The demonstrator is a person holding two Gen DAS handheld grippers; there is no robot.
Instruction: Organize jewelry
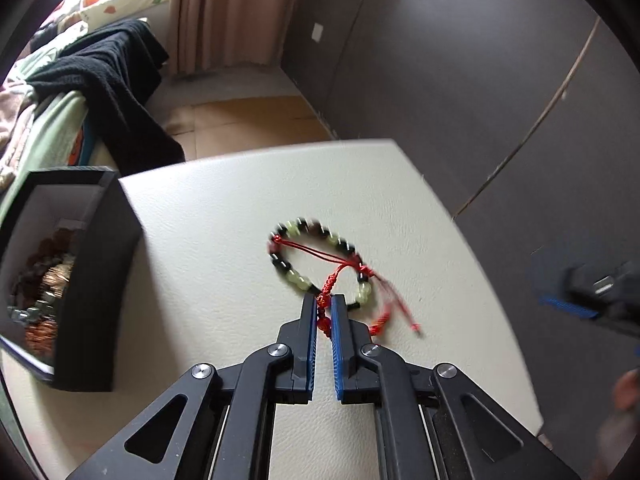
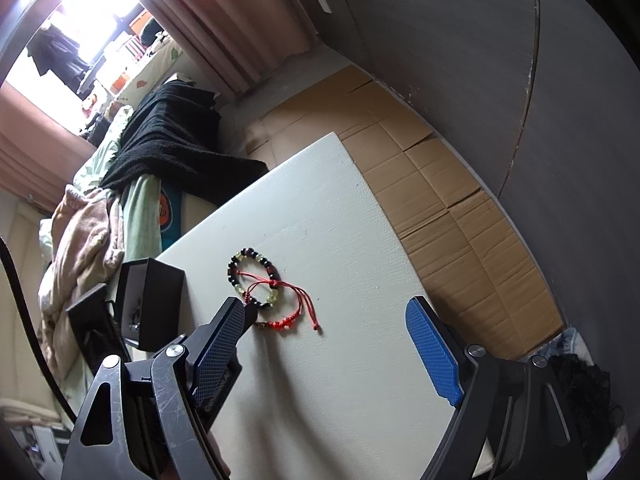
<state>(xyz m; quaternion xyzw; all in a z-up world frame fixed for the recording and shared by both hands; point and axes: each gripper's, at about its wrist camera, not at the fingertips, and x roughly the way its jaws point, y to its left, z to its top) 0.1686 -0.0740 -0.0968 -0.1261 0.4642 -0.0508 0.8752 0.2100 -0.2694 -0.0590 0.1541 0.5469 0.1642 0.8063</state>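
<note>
Bracelet's red knotted cord was pinched in the left tongs, so lift slow toward the black box; right tongs hung apart.

Bead bracelet, pale green and black beads, flat on white tabletop; red knotted cord bracelet lying across it; open black box of jewelry nearby.

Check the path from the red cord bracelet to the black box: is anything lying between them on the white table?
Nothing visible. The left gripper is shut on the red cord bracelet, which overlaps the beaded bracelet. Between them and the open black box, only bare white table shows. The right gripper hangs open, clear of that path.
</note>
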